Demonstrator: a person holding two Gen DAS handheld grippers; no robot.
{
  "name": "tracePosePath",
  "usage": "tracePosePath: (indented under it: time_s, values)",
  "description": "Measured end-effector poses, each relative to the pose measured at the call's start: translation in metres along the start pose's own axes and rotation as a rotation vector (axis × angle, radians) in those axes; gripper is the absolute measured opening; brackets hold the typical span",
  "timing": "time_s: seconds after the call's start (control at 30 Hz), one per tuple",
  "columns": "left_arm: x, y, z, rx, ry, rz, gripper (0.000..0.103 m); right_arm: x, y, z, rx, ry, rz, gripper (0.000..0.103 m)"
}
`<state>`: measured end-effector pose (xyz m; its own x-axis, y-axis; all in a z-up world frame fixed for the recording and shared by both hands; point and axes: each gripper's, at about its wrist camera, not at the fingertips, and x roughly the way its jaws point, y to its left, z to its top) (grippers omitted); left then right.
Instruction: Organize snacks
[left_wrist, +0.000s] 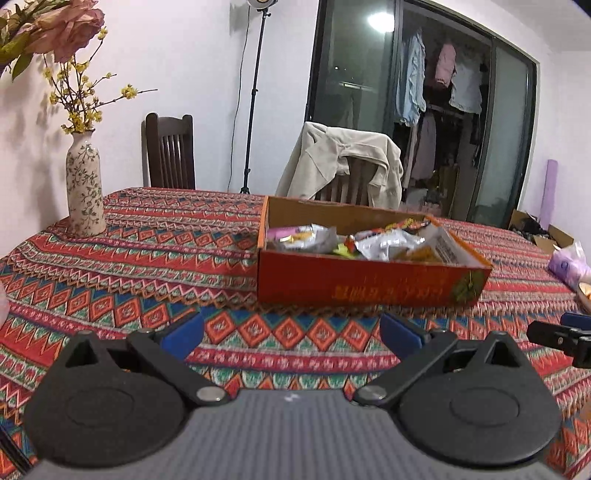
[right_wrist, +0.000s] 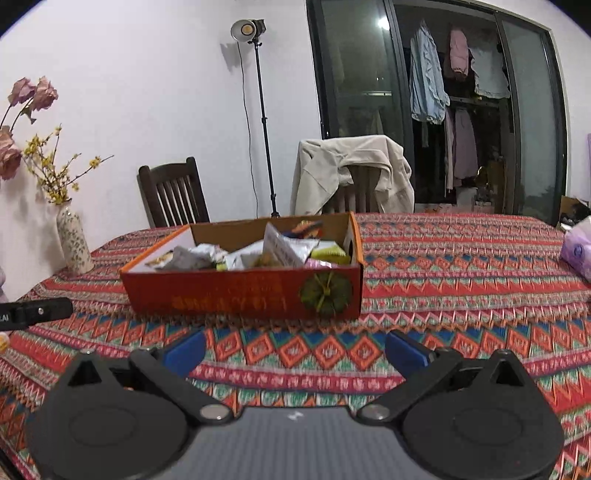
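1. I am holding my left gripper (left_wrist: 291, 332) and my right gripper (right_wrist: 295, 349) low over the patterned tabletop (left_wrist: 147, 258), both with fingers spread wide apart and nothing between them.
2. The snacks (left_wrist: 369, 240) are sitting piled inside the orange cardboard box (right_wrist: 240, 291), which is resting at the middle of the frame in both views, just beyond my fingertips.
3. I am judging the task to be near its end: no loose packet is showing on the cloth around the box.
4. A pale purple packet (left_wrist: 569, 264) is lying at the right edge of the left view; I cannot tell whether it is a snack that needs moving or something else.
5. The packets are overlapping, so I am not able to count them or read their labels, and the box's near wall is hiding the lower ones.
6. The tabletop beneath and behind my grippers is out of sight, as are my hands.
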<state>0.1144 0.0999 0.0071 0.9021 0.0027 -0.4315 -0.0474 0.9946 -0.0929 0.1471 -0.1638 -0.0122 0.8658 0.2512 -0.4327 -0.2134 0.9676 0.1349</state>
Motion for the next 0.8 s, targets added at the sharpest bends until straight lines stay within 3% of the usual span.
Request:
tracePosePath:
  time_s: [0.8]
  values:
    - [-0.009,-0.012,-0.017,0.037,0.014,-0.016,0.103,-0.006,0.000,-0.013,0.015,0.025,-0.003,0.103]
